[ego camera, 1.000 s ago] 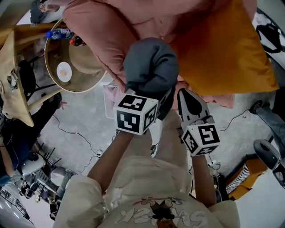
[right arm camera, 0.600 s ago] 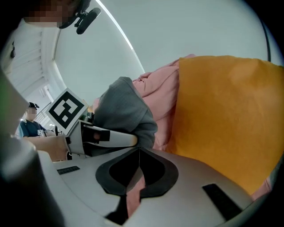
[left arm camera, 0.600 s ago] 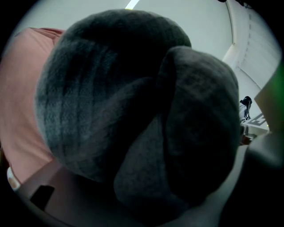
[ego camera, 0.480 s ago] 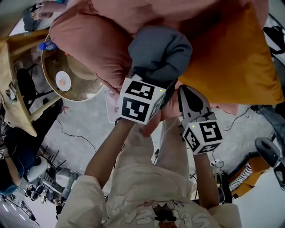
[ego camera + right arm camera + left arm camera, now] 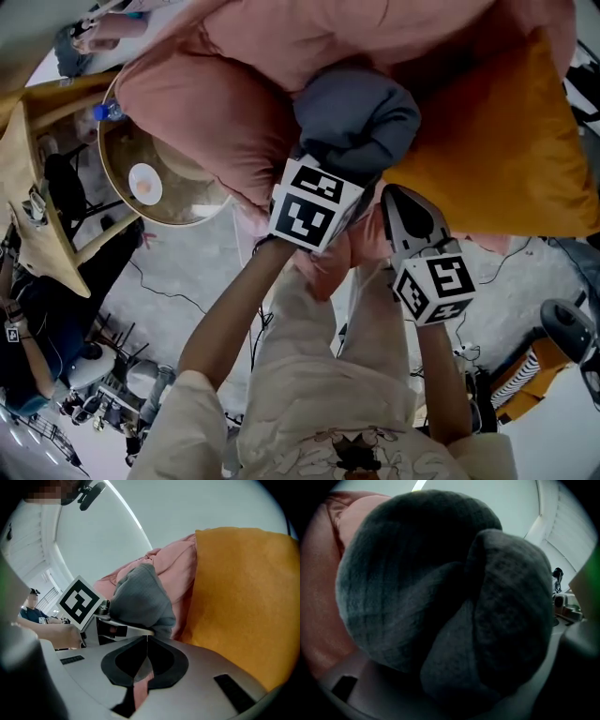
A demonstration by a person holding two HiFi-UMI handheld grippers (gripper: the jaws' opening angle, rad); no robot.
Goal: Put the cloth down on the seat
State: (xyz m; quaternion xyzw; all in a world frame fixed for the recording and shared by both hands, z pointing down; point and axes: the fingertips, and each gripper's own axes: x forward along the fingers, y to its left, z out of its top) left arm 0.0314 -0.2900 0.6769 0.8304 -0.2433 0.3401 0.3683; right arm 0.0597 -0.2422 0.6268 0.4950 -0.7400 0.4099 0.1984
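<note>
A bundled dark grey cloth (image 5: pixel 361 117) hangs over the pink seat cushions (image 5: pixel 216 103), and my left gripper (image 5: pixel 343 174) is shut on its lower end. In the left gripper view the cloth (image 5: pixel 440 602) fills almost the whole picture and hides the jaw tips. My right gripper (image 5: pixel 396 193) is just to the right of the cloth and below it, in front of an orange cushion (image 5: pixel 506 159). Its jaws (image 5: pixel 146 637) meet with nothing between them. From the right gripper view the cloth (image 5: pixel 140 599) shows above the left gripper's marker cube (image 5: pixel 77 602).
A round wooden table (image 5: pixel 187 202) with a white saucer (image 5: pixel 145 183) stands left of the seat, with a bottle (image 5: pixel 108 111) at its rim. Cables run across the grey floor (image 5: pixel 178 272). A wooden piece (image 5: pixel 37 216) and a seated person are at the far left.
The left gripper has carried the cloth forward and to the right, farther over the pink cushions. The right gripper has followed beside it, still shut.
</note>
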